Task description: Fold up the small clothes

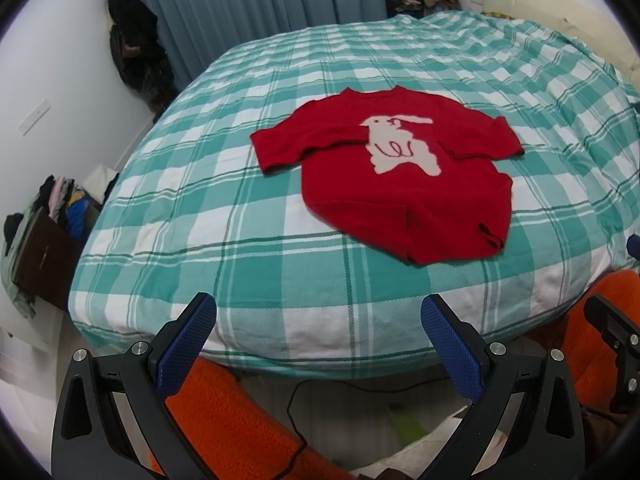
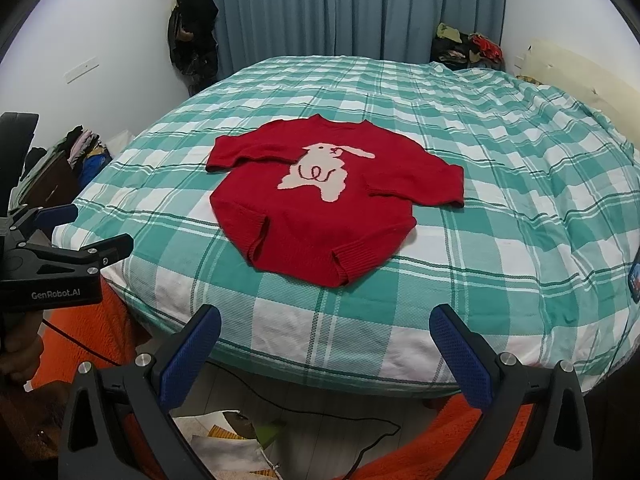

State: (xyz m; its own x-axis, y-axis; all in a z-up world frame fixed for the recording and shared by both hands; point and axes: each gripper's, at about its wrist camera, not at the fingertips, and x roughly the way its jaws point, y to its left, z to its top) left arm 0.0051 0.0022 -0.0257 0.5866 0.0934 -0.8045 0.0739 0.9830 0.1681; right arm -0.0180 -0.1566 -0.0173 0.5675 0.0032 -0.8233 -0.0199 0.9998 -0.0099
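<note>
A small red sweater [image 1: 400, 184] with a pale rabbit picture lies face up on the checked bed cover [image 1: 240, 184], both sleeves folded in across the front. It also shows in the right wrist view [image 2: 320, 208]. My left gripper [image 1: 319, 312] is open and empty, held off the near edge of the bed, well short of the sweater. My right gripper [image 2: 325, 322] is open and empty, also short of the near edge. The left gripper [image 2: 86, 226] shows at the left of the right wrist view, apart from the sweater.
The bed's teal and white cover [image 2: 500, 240] fills most of the view. Piles of clothes [image 1: 60, 204] lie on the floor at the left and more clothes [image 2: 468, 46] behind the bed. Orange fabric [image 1: 224, 412] and a black cable [image 2: 320, 412] lie below the grippers.
</note>
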